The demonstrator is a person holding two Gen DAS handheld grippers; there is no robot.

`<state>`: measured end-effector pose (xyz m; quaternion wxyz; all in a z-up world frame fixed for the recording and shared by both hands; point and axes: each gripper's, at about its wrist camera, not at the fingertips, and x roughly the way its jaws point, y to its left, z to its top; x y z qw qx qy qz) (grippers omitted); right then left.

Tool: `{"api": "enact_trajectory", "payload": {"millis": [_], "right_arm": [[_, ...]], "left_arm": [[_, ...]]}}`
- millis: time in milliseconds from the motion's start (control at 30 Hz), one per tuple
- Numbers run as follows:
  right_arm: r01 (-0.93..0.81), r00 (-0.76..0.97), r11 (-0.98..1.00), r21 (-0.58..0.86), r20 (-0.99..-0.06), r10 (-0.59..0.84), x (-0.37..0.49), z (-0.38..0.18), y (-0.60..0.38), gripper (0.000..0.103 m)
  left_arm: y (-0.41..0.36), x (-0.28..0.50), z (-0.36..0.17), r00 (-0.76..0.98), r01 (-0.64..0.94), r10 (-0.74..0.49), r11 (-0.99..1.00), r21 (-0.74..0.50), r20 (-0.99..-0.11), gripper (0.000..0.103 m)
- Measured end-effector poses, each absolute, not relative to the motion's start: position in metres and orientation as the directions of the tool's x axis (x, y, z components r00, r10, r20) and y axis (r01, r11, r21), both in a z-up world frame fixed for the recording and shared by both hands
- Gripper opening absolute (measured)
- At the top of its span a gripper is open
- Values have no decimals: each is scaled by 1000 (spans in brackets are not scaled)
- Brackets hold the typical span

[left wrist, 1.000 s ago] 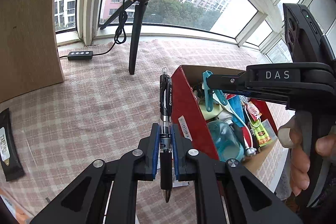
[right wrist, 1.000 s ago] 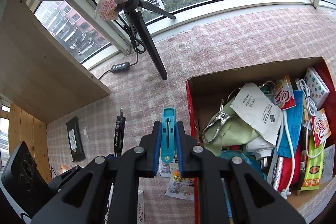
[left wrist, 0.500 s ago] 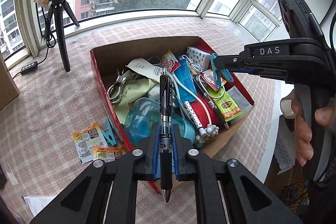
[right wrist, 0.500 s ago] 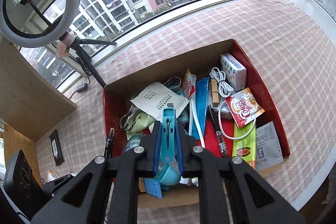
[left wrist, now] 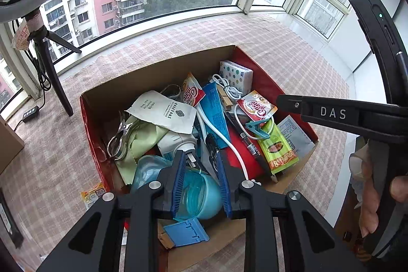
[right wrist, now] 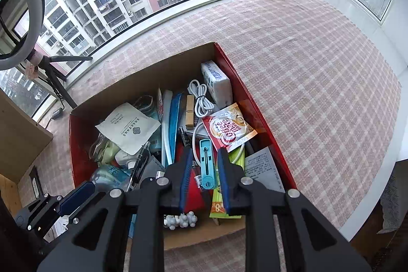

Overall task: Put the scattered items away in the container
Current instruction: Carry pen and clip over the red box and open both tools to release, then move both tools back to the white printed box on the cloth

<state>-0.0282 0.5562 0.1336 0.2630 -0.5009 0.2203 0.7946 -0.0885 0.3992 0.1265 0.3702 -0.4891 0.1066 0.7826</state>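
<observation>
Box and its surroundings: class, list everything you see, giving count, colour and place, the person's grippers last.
box: one, red, on cloth
cloth: one, pink checked, under box
Coffee-mate sachets: two, white-red, in box
cable: one, white, in box
clip: one, teal, in box
pen: one, black, in box
tripod: one, black, left of box
left gripper: one, black, open, jaws just opening, empty
right gripper: one, black, open, jaws just opening, above clip

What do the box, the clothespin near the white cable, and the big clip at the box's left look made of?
Box: cardboard, brown matte inside, glossy red outside. Clothespin: likely unfinished wood, pale tan. Clip: apparently metal, with a shiny silver glint.
</observation>
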Motion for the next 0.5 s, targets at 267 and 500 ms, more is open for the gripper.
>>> {"api": "enact_trajectory", "payload": {"millis": [267,500], "right_arm": [[-647,-356,-758,82,-912,205,-26,132,556,39],[-635,-396,-763,116,-898,193,-23,135,541,39]], "left_arm": [[383,-94,123,-253,-673,463,-715,-189,-850,28],[321,-123,133,-292,-635,445,-752,-176,-847,28]]}}
